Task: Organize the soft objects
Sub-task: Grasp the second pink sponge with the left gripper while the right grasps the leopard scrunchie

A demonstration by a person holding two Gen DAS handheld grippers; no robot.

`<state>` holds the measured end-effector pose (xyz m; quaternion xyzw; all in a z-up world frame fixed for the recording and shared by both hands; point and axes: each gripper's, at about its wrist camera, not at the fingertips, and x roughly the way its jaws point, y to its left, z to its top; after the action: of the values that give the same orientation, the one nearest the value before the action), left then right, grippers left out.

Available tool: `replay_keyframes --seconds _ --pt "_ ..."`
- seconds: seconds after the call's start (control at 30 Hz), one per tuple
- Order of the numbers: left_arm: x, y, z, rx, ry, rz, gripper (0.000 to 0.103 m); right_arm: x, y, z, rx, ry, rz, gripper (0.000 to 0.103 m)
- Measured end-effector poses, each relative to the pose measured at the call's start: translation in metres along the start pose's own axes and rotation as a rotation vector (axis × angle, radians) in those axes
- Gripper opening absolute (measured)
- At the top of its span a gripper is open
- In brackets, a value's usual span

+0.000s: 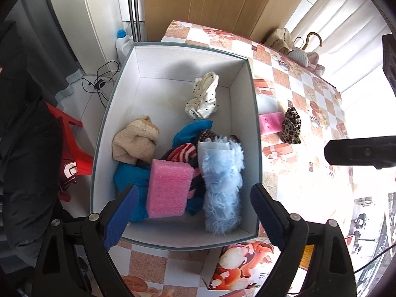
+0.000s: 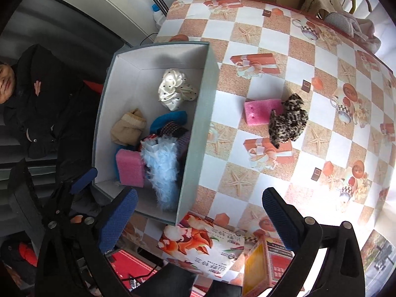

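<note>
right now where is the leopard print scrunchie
The leopard print scrunchie lies on the checkered tablecloth outside the box, to its right in both views, overlapping the edge of a pink sponge.

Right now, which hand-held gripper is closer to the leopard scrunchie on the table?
Right. The right hand-held gripper hangs over the table near the leopard scrunchie; the left hand-held gripper hovers over the box.

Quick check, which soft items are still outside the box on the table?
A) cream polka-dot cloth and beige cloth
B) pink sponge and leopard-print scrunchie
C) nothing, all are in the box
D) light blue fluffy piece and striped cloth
B: the pink sponge and the leopard-print scrunchie lie touching on the checkered tablecloth, to the right of the box in the right wrist view; the other cloths are inside the box.
</note>
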<state>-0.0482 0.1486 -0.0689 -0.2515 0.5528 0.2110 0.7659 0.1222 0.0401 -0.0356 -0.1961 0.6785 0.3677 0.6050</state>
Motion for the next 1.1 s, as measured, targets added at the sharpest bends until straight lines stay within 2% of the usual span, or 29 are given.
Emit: replay_keyframes --seconds 0.17,0.33,0.47,0.6,0.7,0.77,0.83,0.93,0.97,1.07,1.1 --pt "-0.005 -0.033 -0.007 0.067 0.005 -0.029 0.093 0.015 -0.055 0.001 0.030 0.089 -0.130 0.101" --pt "-0.007 -0.059 -0.017 0.125 0.037 -0.052 0.093 0.050 -0.100 0.014 0.094 0.165 -0.135 0.101" --pt "-0.007 -0.071 -0.028 0.156 0.071 -0.053 0.093 0.066 -0.108 0.039 0.112 0.121 -0.118 0.101" --pt "-0.005 -0.079 -0.036 0.169 0.104 -0.034 0.093 0.085 -0.122 0.069 0.191 0.072 -0.096 0.101" --pt "-0.001 -0.084 -0.035 0.169 0.133 -0.028 0.093 0.105 -0.132 0.084 0.227 0.073 -0.072 0.101" --pt "0.003 -0.086 -0.033 0.170 0.150 -0.020 0.093 0.120 -0.139 0.088 0.226 0.091 -0.090 0.101" --pt "0.006 -0.090 -0.027 0.180 0.160 -0.009 0.093 0.129 -0.151 0.085 0.246 0.104 -0.102 0.101" --pt "0.008 -0.101 -0.013 0.191 0.153 -0.010 0.093 0.129 -0.175 0.071 0.319 0.107 -0.042 0.101" --pt "0.010 -0.107 -0.007 0.197 0.149 -0.012 0.093 0.129 -0.184 0.065 0.327 0.107 -0.046 0.101" --pt "0.022 -0.131 0.012 0.240 0.155 -0.027 0.093 0.124 -0.213 0.047 0.349 0.115 -0.135 0.101" --pt "0.027 -0.140 0.018 0.262 0.152 -0.024 0.093 0.122 -0.226 0.040 0.370 0.115 -0.136 0.101"
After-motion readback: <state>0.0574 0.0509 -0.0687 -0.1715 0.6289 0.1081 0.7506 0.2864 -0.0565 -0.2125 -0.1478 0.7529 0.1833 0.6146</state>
